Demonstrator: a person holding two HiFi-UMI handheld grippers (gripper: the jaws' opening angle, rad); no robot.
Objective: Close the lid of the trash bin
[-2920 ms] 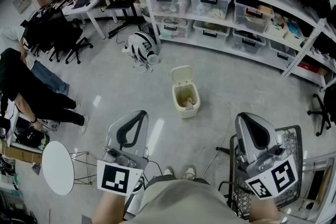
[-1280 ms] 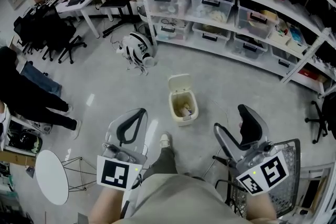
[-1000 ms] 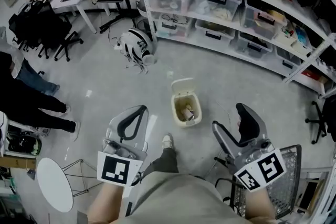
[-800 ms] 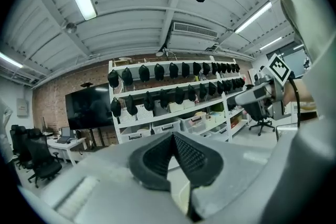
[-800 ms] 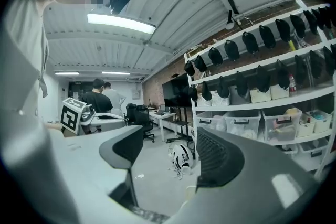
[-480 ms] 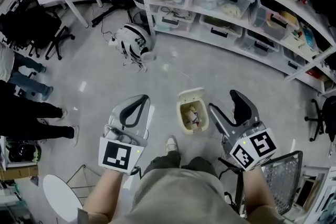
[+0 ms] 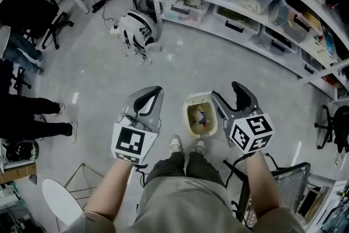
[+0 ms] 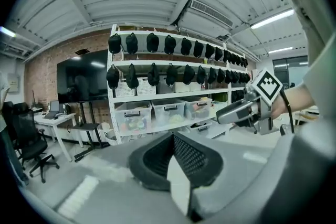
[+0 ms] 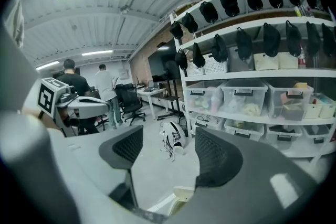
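Observation:
The small cream trash bin (image 7: 200, 120) stands on the grey floor just ahead of my feet, with rubbish inside. Its lid (image 7: 198, 99) is tipped up at the far side. My right gripper (image 7: 227, 93) is open, just right of the bin and level with the lid. In the right gripper view the gripper (image 9: 169, 150) has its jaws spread, and the lid's edge (image 9: 182, 194) shows low between them. My left gripper (image 7: 148, 96) is shut and empty, left of the bin. Its pads (image 8: 195, 157) meet in the left gripper view.
White shelving (image 7: 240, 13) with clear storage boxes runs along the far side. A white and black helmet-like object (image 7: 136, 30) lies on the floor ahead left. A wire cart (image 7: 278, 183) stands at my right, a round white table (image 7: 57, 199) at my left. People's legs (image 7: 32, 117) show far left.
I have walked up to the bin, which now sits close between the two grippers. The right gripper's jaws have gone from shut to open and moved beside the lid.

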